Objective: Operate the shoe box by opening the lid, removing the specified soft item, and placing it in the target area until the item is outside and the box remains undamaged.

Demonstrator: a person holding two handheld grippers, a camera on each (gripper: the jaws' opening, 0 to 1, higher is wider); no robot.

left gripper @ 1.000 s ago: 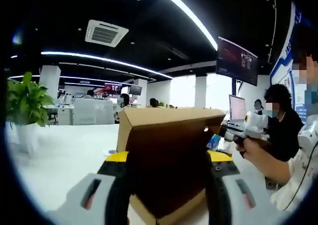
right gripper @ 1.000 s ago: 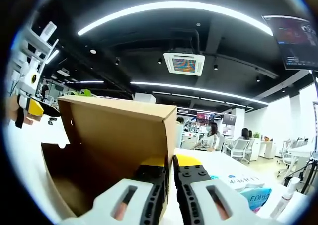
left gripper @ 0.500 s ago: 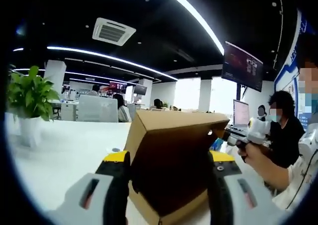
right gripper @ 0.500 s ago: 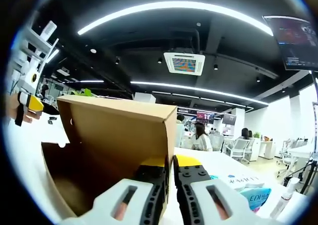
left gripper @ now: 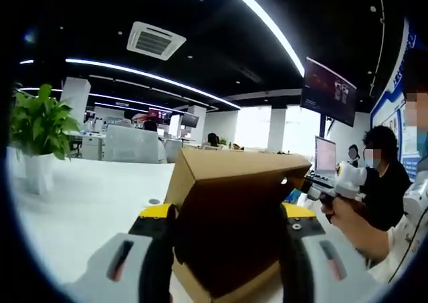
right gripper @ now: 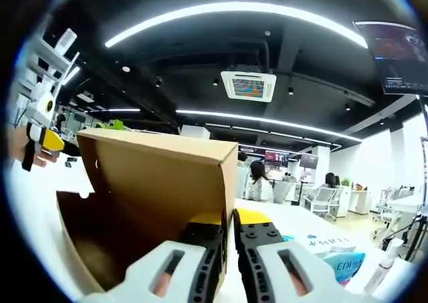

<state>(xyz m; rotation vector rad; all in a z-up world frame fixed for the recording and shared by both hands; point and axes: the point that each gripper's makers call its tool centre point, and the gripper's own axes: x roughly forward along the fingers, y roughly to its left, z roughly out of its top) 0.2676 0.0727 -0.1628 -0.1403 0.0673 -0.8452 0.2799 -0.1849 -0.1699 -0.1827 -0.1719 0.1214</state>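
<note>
One brown cardboard shoe box (left gripper: 231, 216), lid (right gripper: 157, 182) raised, plain, undamaged

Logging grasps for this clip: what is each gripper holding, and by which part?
Right gripper pinches the cardboard lid at its side edge. Left gripper straddles the lid's other end; contact unclear.

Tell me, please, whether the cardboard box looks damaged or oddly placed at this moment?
Nothing stands out. The shoe box shows no tears or crushed corners; its lid is raised. The right tool is pinched on the lid's edge, and the left tool brackets the box.
</note>
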